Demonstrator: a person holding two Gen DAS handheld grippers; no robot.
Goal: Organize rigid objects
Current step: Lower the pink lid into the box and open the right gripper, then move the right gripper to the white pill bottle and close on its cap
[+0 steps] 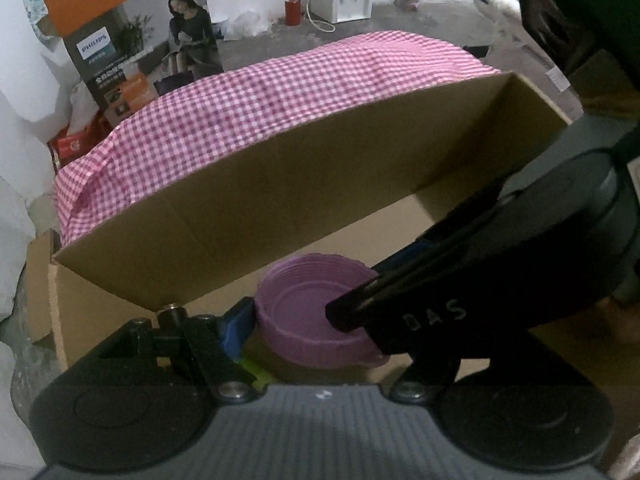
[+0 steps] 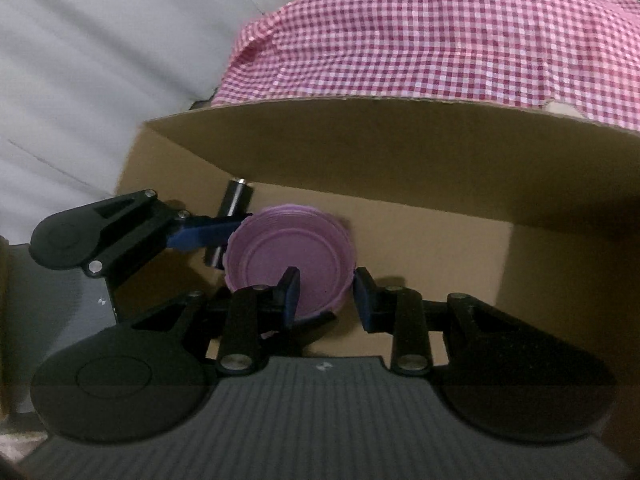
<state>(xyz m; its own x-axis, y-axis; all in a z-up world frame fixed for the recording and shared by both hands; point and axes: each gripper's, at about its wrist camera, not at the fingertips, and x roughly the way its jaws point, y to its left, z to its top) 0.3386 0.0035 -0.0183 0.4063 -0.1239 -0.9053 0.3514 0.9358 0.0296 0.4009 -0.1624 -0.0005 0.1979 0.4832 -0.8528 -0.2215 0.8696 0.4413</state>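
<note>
Lowering a purple plate into the cardboard box, both grippers angled steeply down. Right gripper is nearly closed, its fingers straddling the plate's rim at 6 o'clock, one pad inside the dish, one outside; looks like a pinch, though contact on the outer pad isn't clear. Left gripper is spread wide across the plate, one finger at the 9 o'clock edge, so probably steadying it flat rather than carrying. Plate sits low, near the box floor; can't tell if it's touching. A black cylinder lies at 10 o'clock inside the box. Checked cloth covers the table behind.
</note>
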